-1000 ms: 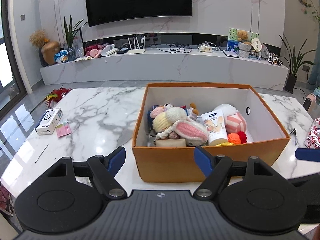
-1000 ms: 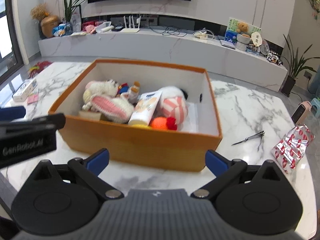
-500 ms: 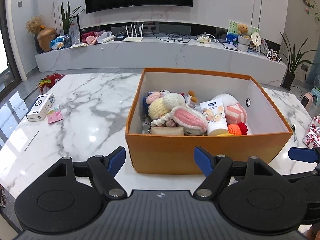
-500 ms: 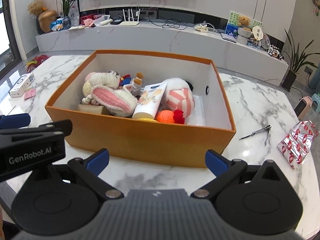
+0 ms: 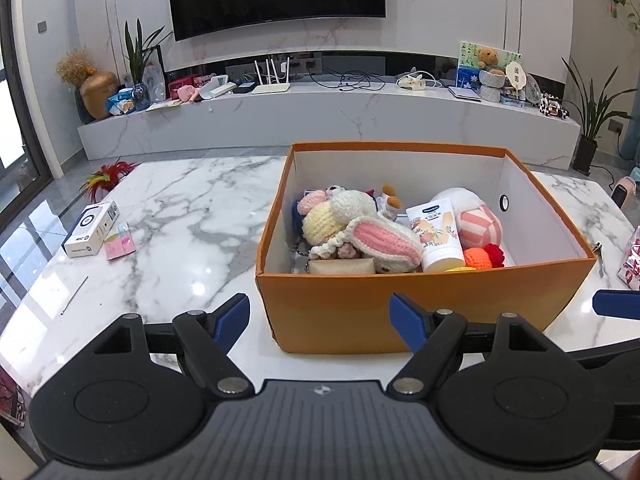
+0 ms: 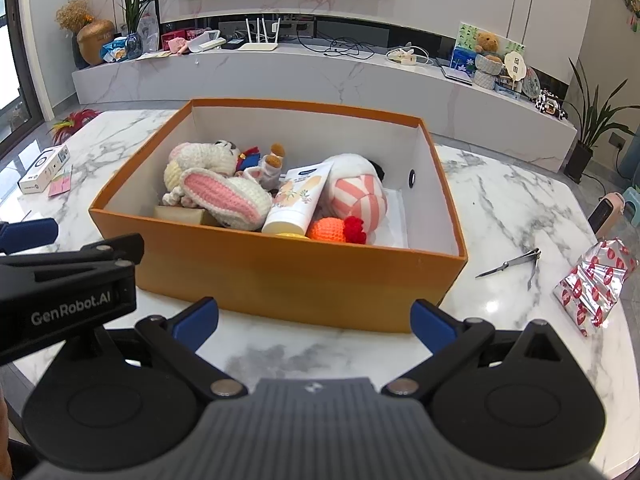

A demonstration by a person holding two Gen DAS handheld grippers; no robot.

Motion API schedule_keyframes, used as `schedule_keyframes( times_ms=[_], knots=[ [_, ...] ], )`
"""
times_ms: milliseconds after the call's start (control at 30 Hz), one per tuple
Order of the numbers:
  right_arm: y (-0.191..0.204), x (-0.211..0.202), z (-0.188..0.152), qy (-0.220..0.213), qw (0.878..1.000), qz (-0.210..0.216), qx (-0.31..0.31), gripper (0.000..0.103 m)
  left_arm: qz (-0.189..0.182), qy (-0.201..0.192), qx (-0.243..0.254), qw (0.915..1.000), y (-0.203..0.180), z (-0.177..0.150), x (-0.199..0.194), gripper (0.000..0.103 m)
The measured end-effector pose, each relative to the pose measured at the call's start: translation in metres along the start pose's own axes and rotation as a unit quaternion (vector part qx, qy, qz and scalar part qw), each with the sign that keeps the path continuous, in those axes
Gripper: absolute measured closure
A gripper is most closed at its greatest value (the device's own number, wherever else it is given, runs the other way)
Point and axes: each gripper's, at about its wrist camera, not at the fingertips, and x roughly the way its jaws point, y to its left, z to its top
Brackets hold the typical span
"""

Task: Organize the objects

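While my left gripper [image 5: 320,312] is easing its jaws a little wider, with nothing between them, I hold it just short of the near wall of the orange box [image 5: 420,312]. My right gripper [image 6: 314,320] stands wide and empty too, hanging over the bare marble in front of the same wall, beside the left one.

Over the last second the box has slid down in both views and I now see deeper into it, so I have come in above it without touching it. That puts the contents within my sight: the crocheted bunny ear [image 5: 384,240], the cream tube [image 5: 436,236], the striped plush [image 5: 480,230] and the orange knitted ball [image 5: 478,258], all piled toward the left and middle of the box.

Out on the marble table [image 5: 180,216] several things lie loose: the small white carton [image 5: 90,229] and pink card [image 5: 120,242] well off to the left, the nail clippers [image 6: 514,262] and the foil packet [image 6: 592,284] to the right of the box. I judge those are what remains to be gathered; the sorting is under way, not finished.
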Motion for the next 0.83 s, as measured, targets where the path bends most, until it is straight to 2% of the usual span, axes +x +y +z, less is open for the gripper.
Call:
schedule_keyframes(
  times_ms=[267, 833],
  knots=[
    [0.0022, 0.0013, -0.0004, 0.002, 1.0, 0.001, -0.006, 0.001, -0.016, 0.003, -0.005, 0.9998, 0.0015, -0.0021, 0.0026, 0.012],
    [0.0054, 0.0034, -0.0016, 0.006, 1.0, -0.002, -0.013, 0.001, -0.019, -0.015, 0.007, 0.9997, -0.0026, -0.0042, -0.0002, 0.012]
  ],
)
